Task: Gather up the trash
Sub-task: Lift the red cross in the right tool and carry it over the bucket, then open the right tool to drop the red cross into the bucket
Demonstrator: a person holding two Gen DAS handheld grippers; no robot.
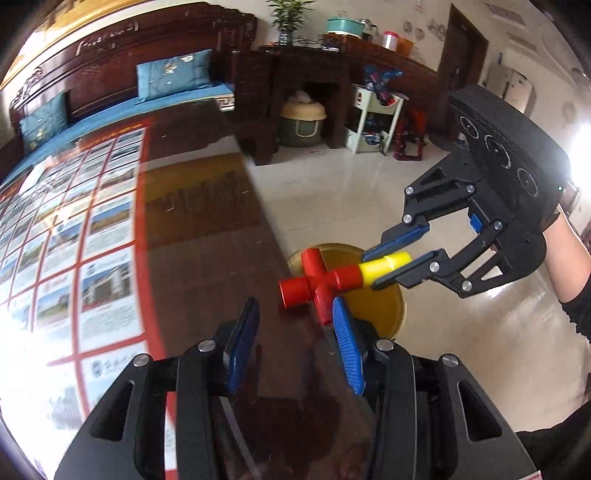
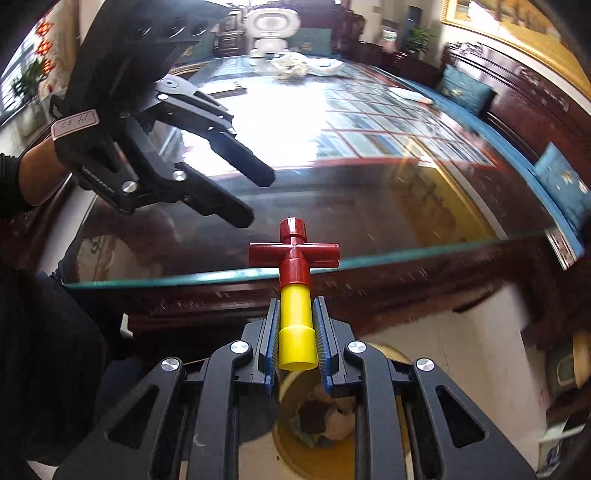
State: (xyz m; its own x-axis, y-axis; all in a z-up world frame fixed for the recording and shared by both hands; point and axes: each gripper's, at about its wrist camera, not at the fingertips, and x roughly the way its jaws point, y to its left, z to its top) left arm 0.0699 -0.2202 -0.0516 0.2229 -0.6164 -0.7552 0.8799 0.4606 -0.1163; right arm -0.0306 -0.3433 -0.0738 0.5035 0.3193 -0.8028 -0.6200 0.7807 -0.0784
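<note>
The toy pipe piece (image 2: pixel 294 291), a red cross with a yellow tube stuck on, is clenched by its yellow end in the right tool (image 2: pixel 295 343) and is held in the air at the tabletop (image 2: pixel 369 206) edge, right above the yellow bin (image 1: pixel 373 306) on the floor. So the pickup looks done for this 1, and only the drop into the bin seems to be left. Some scraps can already be seen down in the bin (image 2: pixel 321 417) in the right wrist view, so it's probably partway through the whole job.

The left tool (image 1: pixel 291 332) is released, with nothing between its blue pads (image 1: pixel 347 350); its tips sit just beside the red cross without gripping it.

More white crumpled stuff (image 2: pixel 295 68) is spotted at the far end of the tabletop, which could be trash still to be collected, though it's too blurry to be sure.

The tabletop is dark wood under a glass sheet, very glossy, with a big printed photo-grid sheet (image 1: pixel 66 221) under the glass. Around it a carved wooden bench with blue cushions (image 1: pixel 173 72), a potted plant (image 1: pixel 286 18) and a shiny tiled floor (image 1: pixel 332 192) are seen.
</note>
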